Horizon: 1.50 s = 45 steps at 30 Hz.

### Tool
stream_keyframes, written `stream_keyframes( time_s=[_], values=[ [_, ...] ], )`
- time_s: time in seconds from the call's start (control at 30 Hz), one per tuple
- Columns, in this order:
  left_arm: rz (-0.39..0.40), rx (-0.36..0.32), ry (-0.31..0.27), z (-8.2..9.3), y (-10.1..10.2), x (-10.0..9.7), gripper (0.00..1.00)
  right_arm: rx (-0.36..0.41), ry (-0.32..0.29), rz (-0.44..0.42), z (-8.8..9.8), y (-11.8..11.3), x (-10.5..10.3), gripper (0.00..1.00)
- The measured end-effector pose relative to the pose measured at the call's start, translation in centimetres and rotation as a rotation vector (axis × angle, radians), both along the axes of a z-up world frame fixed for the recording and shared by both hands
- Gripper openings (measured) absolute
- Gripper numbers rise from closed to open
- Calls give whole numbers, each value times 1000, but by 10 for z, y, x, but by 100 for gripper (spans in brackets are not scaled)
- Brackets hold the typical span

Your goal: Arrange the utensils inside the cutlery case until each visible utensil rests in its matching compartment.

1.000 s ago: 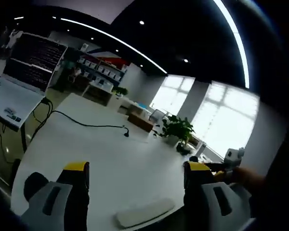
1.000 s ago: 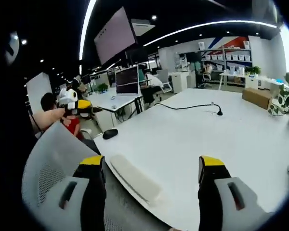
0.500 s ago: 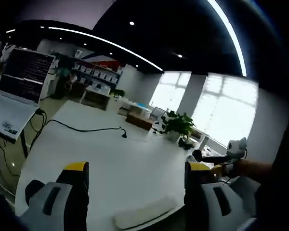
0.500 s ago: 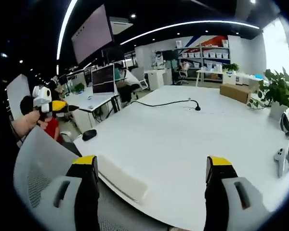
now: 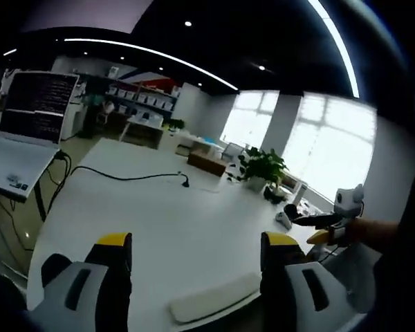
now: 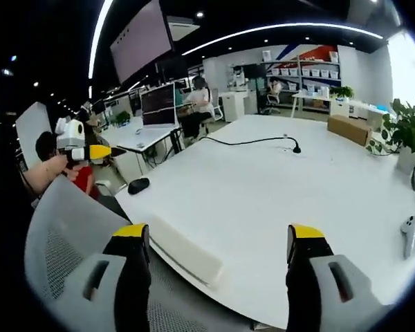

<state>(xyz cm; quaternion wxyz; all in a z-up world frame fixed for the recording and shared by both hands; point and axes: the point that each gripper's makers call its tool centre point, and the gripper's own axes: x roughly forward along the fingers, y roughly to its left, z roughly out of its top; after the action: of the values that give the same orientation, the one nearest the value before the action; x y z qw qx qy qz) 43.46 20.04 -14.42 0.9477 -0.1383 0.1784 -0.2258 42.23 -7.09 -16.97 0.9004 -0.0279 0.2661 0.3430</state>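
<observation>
Neither the cutlery case nor any utensil can be seen on the white table [image 5: 166,228], so their direction is unknowable; left gripper [image 5: 194,243] and right gripper [image 6: 218,235] hover wide open, empty, at its near edge.

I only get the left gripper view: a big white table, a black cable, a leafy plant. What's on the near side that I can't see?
Observer: A grey mesh chair back stands by the near edge of the white table.
Operator: Where's my own gripper from over there?
Observer: The left gripper is held in a hand above that chair, off the table, pointing across it.
Operator: And the other gripper?
Observer: The right gripper has its yellow-tipped jaws wide apart with nothing between them, over the table's near edge.
</observation>
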Motion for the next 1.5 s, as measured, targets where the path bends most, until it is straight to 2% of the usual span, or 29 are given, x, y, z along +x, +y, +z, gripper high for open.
stream_keyframes(
  time_s=[0.1, 0.17, 0.2, 0.27, 0.37, 0.47, 0.6, 0.73, 0.8, 0.83, 0.9, 1.13, 1.27, 1.5],
  values=[
    [-10, 45, 2, -4, -1, -1, 76, -1, -13, -19, 5, 0, 1, 81],
    [-9, 47, 0, -4, 0, -1, 76, -8, -36, -105, 7, -9, 7, 88],
    [1, 48, 4, -5, 2, -1, 75, -28, -52, -122, 7, -14, 9, 90],
    [53, 65, 0, -6, 13, 0, 73, -61, -83, -155, 6, -23, 13, 85],
    [35, 56, -51, 2, 10, 3, 74, -62, -56, -127, 0, -17, 11, 81],
    [7, 85, -8, -7, 5, -1, 74, -124, -45, -68, -9, -11, 5, 82],
    [7, 57, -15, -4, 4, 1, 73, -162, -71, -46, -9, -9, 6, 83],
    [33, 48, -9, -5, 9, 0, 73, -144, -70, -64, -9, -15, 7, 81],
    [32, 44, -10, -4, 9, 0, 72, -122, 5, -113, -17, -20, 3, 74],
    [33, 45, -8, -5, 8, 0, 72, -128, 12, -115, -18, -22, 3, 71],
    [35, 57, 0, -7, 10, -1, 71, -145, -18, -125, -16, -25, 5, 73],
    [35, 54, 6, -7, 8, -2, 70, -158, -23, -130, -17, -28, 2, 72],
    [18, 74, 8, -9, 5, -4, 69, -174, -1, -148, -22, -32, 0, 70],
    [26, 58, 8, -9, 8, -5, 68, -180, -23, -166, -20, -35, 2, 72]
  ],
)
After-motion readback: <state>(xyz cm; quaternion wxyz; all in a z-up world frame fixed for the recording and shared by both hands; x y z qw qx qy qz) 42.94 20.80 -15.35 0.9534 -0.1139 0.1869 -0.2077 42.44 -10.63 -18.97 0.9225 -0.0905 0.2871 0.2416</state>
